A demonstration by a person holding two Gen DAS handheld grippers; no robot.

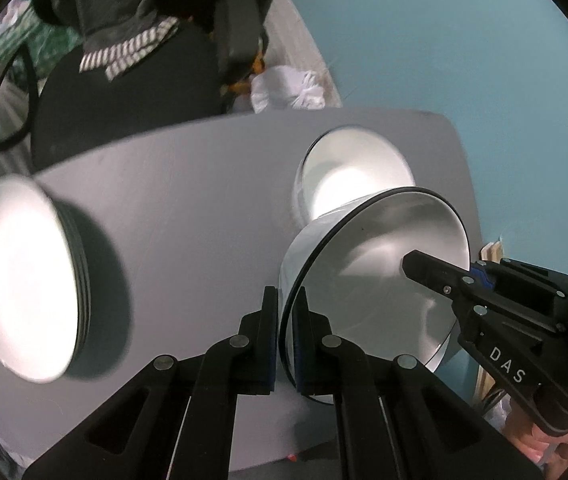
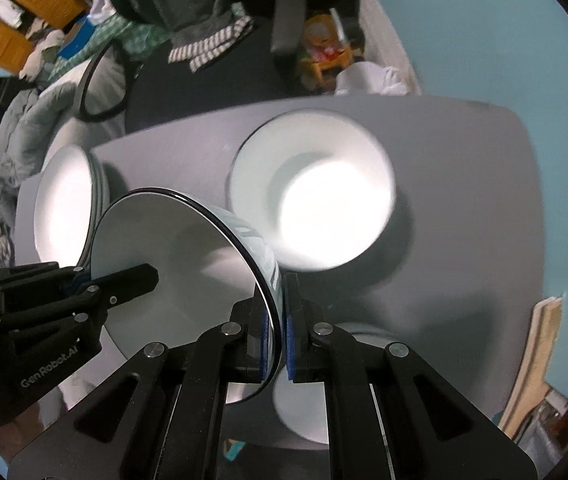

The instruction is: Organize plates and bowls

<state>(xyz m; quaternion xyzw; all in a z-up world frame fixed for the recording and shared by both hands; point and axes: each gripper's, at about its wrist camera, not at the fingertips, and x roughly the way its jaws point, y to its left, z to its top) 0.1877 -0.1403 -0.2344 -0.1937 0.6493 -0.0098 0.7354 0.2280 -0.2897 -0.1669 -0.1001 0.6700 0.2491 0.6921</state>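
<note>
Left wrist view: left gripper (image 1: 285,320) at lower centre, jaws pinching the dark-edged rim of a white bowl (image 1: 368,280) between the blue pads. Bowl tilted on edge, open side facing right of frame, filling the centre right. Right gripper (image 1: 416,266) enters from the right edge, one finger inside the bowl, pinching the opposite rim; lettering on its arm.

Bowl appears clear of the grey table (image 1: 187,208); contact underneath cannot be told.

Stack of white plates (image 1: 23,280) at left of frame, on the table's left end, blurred and overexposed. Second bowl (image 1: 348,176) upright on the table at upper centre right, just behind the held bowl's rim.

Right wrist view: right gripper (image 2: 278,320) at lower centre, jaws closed on the bowl (image 2: 179,264) wall, blue pads either side. Left gripper (image 2: 139,276) comes in from the left edge, one finger lying inside the bowl, clamped on the far rim. Plates (image 2: 63,208) at centre left, partly behind the held bowl. Second bowl (image 2: 316,192) at centre, well lit. Another pale round thing (image 2: 308,412) shows below the gripper's fingers, blurred, cannot tell what.

Background: black chair (image 2: 187,92) beyond the table at upper centre, striped cloth (image 2: 207,46) draped on it, blue wall (image 2: 484,40) at right
</note>
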